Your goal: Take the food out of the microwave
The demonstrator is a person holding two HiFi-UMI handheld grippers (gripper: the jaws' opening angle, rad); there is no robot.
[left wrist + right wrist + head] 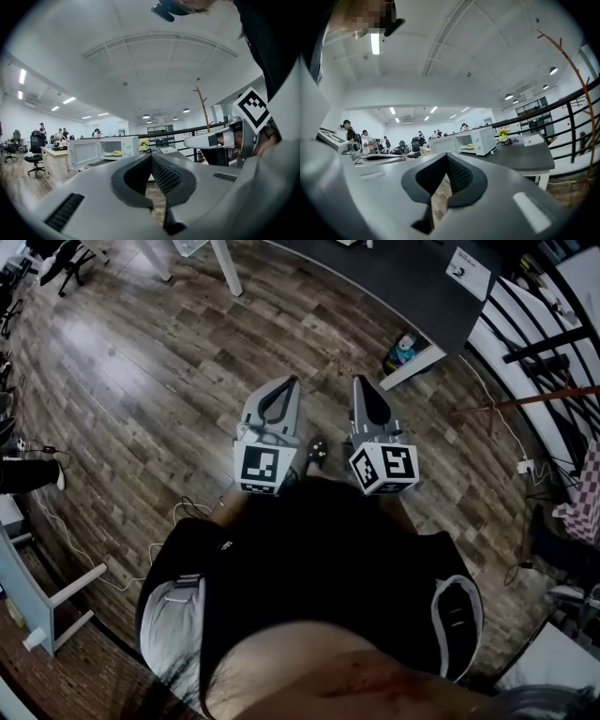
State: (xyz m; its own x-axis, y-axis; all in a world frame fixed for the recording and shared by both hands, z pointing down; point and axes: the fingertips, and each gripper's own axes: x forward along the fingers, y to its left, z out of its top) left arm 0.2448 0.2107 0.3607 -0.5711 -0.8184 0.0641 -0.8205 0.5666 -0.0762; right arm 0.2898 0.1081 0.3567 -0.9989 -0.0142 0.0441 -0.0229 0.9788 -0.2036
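Observation:
A white microwave [480, 139] stands far ahead on a dark table [525, 158], with its door [442, 145] swung open to the left. Yellowish food on a plate [469, 146] lies inside it. The left gripper view shows the same microwave [123, 146] and the food [114, 153], small and distant. My left gripper [293, 381] and right gripper [358, 381] are held side by side over the wooden floor, pointing level toward the table. Each has its jaws shut, tips touching, with nothing between them. Neither is near the microwave.
The dark table's corner [412, 282] carries a white sign [468, 265], with a white leg [412, 367] and a small blue object [403, 350] beneath. A black railing [548, 329] runs at the right. Yellow flowers [502, 133] stand beside the microwave. People and office chairs [35, 161] are far off.

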